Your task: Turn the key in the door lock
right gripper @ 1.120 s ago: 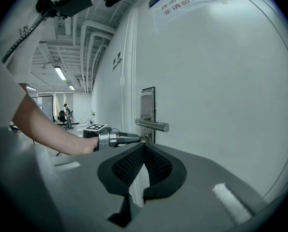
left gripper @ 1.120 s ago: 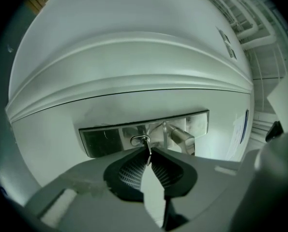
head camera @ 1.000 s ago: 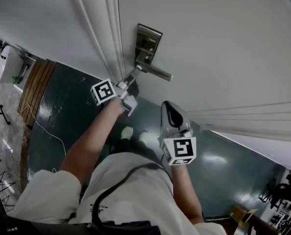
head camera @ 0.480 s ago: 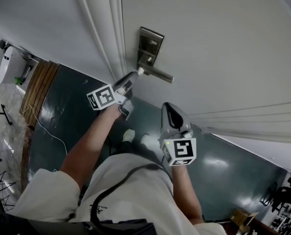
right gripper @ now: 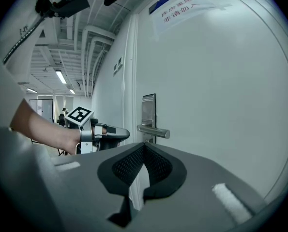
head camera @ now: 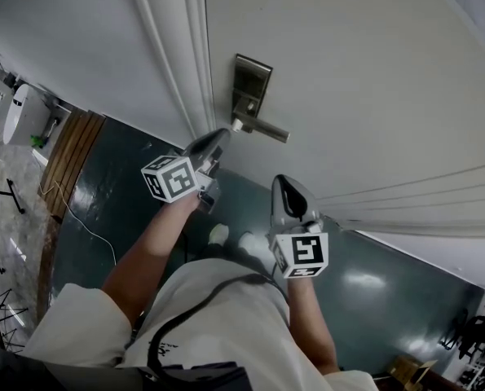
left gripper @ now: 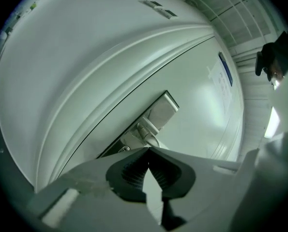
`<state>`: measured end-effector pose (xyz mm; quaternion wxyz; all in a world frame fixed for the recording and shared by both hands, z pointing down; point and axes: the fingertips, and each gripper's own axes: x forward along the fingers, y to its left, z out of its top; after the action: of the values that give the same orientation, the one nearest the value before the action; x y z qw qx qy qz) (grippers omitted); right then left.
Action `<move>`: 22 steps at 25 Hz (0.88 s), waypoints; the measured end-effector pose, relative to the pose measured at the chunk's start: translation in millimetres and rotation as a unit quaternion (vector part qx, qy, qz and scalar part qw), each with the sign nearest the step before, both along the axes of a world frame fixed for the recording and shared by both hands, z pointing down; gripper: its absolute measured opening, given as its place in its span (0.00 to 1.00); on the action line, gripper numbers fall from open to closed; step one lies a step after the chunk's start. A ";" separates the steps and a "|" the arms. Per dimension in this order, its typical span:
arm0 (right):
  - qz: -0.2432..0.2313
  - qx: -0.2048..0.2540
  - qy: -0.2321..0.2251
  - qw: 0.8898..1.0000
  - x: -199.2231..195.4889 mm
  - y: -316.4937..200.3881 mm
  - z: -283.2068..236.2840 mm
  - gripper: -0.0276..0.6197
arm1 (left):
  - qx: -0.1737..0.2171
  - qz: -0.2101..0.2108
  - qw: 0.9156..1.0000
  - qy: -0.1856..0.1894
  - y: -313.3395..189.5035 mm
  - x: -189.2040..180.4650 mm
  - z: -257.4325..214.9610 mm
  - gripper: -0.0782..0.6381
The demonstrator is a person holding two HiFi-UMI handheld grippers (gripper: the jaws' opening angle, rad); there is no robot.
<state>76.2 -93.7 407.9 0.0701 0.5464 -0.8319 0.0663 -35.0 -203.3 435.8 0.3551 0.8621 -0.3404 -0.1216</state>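
Wood planking (head camera: pixel 69 157) edges the far left of the head view, with dark green floor (head camera: pixel 112 177) beside it. Next comes the left gripper (head camera: pixel 216 139), held out level toward the door frame moulding (head camera: pixel 173 47). Its jaws are clenched tip to tip with nothing between them, and its marker cube faces up at the camera. Just past its nose sits the door lock (head camera: pixel 251 80), a tall metal plate on the door's left edge with a lever handle (head camera: pixel 264 129) jutting rightward from its lower end. From the left gripper view the plate (left gripper: pixel 158 112) stands slanted right above the closed tips. Whether they touch it I cannot tell, and the key cannot be made out in any view. Further right, the right gripper (head camera: pixel 280 184) hangs back, well apart from the lock. Its jaws are also pressed together on nothing and aim at the white door (head camera: pixel 364 72).
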 end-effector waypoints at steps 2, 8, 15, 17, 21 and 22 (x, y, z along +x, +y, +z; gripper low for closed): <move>0.001 0.003 -0.001 1.000 2.1 1.0 -0.4 0.05 | 0.012 0.004 1.000 -0.010 5.4 2.5 -9.5 0.12; 0.012 0.006 0.001 1.000 8.2 10.9 -15.1 0.06 | 0.077 0.027 0.995 -0.057 34.8 15.9 -48.3 0.11; 0.016 0.015 0.001 1.000 18.2 22.0 -27.0 0.05 | 0.161 0.048 0.979 -0.115 67.5 26.0 -81.8 0.11; 0.014 0.023 0.001 1.000 18.4 26.1 -34.1 0.05 | 0.175 0.051 0.976 -0.120 78.9 28.3 -89.2 0.11; 0.011 0.036 0.001 0.999 19.7 32.4 -44.0 0.05 | 0.177 0.052 0.976 -0.113 96.0 31.0 -92.5 0.11; 0.010 0.036 0.000 0.999 19.7 33.8 -45.0 0.05 | 0.181 0.052 0.975 -0.117 99.3 31.7 -93.2 0.11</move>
<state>95.9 -59.9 362.9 0.0497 0.5572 -0.8280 0.0376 -3.3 -104.0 342.6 0.1563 0.9369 -0.3066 -0.0608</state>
